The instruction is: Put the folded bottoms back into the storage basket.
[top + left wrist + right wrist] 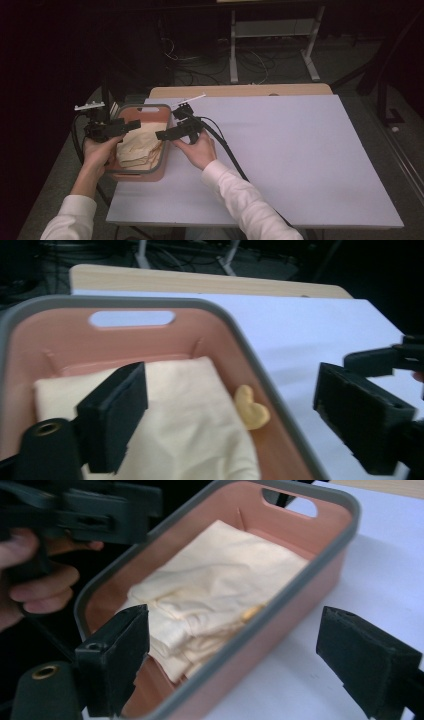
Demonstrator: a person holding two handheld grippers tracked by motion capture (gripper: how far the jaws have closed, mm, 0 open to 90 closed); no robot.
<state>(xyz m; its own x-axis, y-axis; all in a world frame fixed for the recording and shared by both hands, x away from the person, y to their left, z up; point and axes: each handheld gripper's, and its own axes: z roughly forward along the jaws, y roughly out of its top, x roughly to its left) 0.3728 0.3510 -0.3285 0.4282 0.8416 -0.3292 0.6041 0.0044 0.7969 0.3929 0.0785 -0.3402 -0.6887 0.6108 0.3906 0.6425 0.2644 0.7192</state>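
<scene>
Table point(280, 165): a pale sheet covers most of the top, with a strip of bare wood showing along the far edge. Seen from the high view, it fills the middle of the scene; a dark floor with cables lies beyond it.

Bin point(162, 165): a salmon-pink tub with a grey rim, standing at the near left corner of the table. A slot handle point(132, 318) is cut through its far end wall. In the right gripper view the tub runs slantwise, its grey rim crossing between that gripper's jaws.

Cloth point(137, 147): a cream, folded piece lying inside the bin and covering most of its floor; its layered edges show in the right gripper view. It rests free, touched by neither tool.

Left gripper point(131, 125): held over the left part of the bin, jaws released and standing wide apart with nothing between the pads. In its own view one jaw hangs above the cloth and the other outside the rim, above the table.

Right gripper point(162, 135): held at the bin's right rim, jaws likewise released and wide, gripping nothing. Its cable point(225, 147) trails back along the sleeve.

Yellow bit point(251, 410): a small heart-like piece on the bin floor, just beside the cloth, against the right wall.
</scene>
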